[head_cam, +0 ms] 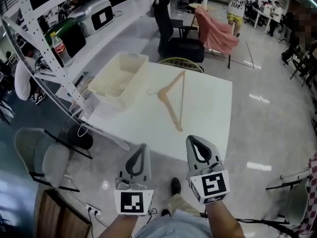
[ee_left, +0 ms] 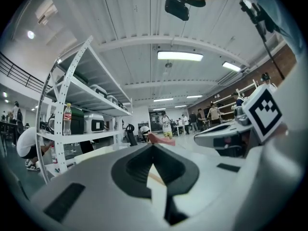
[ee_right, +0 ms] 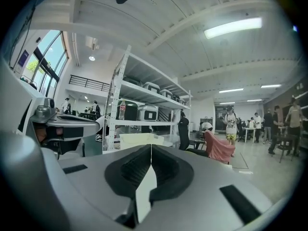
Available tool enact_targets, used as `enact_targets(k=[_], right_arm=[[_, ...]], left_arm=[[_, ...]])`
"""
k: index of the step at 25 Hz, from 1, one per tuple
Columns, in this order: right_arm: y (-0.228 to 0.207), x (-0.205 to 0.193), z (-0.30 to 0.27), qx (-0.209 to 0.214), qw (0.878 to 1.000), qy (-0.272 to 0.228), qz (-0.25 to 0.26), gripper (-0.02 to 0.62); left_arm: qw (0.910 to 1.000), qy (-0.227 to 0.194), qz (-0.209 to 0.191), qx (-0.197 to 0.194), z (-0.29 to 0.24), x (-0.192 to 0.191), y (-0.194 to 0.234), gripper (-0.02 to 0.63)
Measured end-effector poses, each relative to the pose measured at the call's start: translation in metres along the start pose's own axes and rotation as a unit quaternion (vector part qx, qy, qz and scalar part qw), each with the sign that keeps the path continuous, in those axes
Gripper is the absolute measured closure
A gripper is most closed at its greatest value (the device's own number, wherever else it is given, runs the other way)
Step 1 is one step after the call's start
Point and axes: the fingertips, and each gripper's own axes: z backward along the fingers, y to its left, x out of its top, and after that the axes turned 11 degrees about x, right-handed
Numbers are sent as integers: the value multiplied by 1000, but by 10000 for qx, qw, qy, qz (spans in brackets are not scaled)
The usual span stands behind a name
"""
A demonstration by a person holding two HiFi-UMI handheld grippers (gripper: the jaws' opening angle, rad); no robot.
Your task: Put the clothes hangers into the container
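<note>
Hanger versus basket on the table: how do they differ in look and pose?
The hanger is a thin tan frame lying flat; the basket is a deep cream tub with a perforated floor, standing upright and empty. The hanger lies mid-table, the basket at its far left corner. Both rest on the white table, apart.

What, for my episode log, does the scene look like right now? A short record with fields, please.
surface: white table
hanger: one wooden hanger lying flat on the table, outside the container and to its right
container: cream basket at the table's left side; no hanger seen in it
left gripper: jaws together, nothing between them, held at the table's near edge
right gripper: jaws together, nothing between them, beside the left gripper
task status: hanger not yet picked up
</note>
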Motion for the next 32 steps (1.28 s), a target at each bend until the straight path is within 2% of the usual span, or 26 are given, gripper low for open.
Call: enact_targets(k=[9,15,24,32], right_arm=[[-67,-4,-73,142,9997,106,-173,583],[-101,6,-103,285,9995,-20,-132,583],[-122,43,-132,452,9981,-406,129,583],[-128,53,-169,438,9979,-401,257,583]], left_arm=[[9996,233,-106,149,-95,-1,7,595],[9995,129,-187,228,-137,9,-1,594],[9980,-355,-204,485,-162,44,8,595],[9977,-332,-180,566,-186,37,33,594]])
